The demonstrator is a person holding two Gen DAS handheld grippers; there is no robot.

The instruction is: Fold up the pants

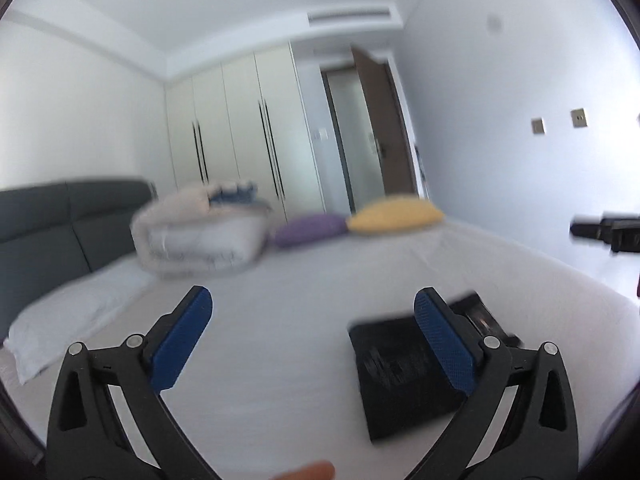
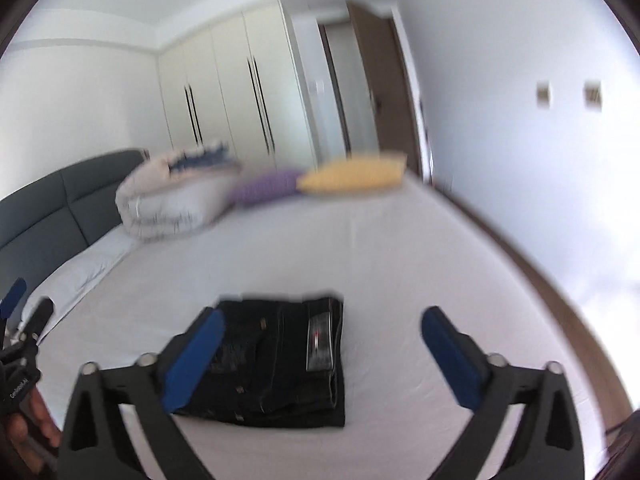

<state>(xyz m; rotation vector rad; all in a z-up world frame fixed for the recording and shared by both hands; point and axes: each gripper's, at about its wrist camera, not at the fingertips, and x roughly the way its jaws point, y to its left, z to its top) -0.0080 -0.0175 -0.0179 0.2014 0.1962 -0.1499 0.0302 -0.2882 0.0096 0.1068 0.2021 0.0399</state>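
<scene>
Lying folded on the bed (image 2: 400, 248), the pants (image 2: 280, 360) sit below both spread, empty tools.

Left gripper (image 1: 313, 312): jaws spread wide, nothing between the blue pads (image 1: 182, 344). Folded black pants (image 1: 396, 376) lie flat on the white bed (image 1: 288, 320), partly behind the right-hand finger. Purple pillow (image 1: 310, 229) and yellow pillow (image 1: 394, 214) lie side by side at the far edge
</scene>
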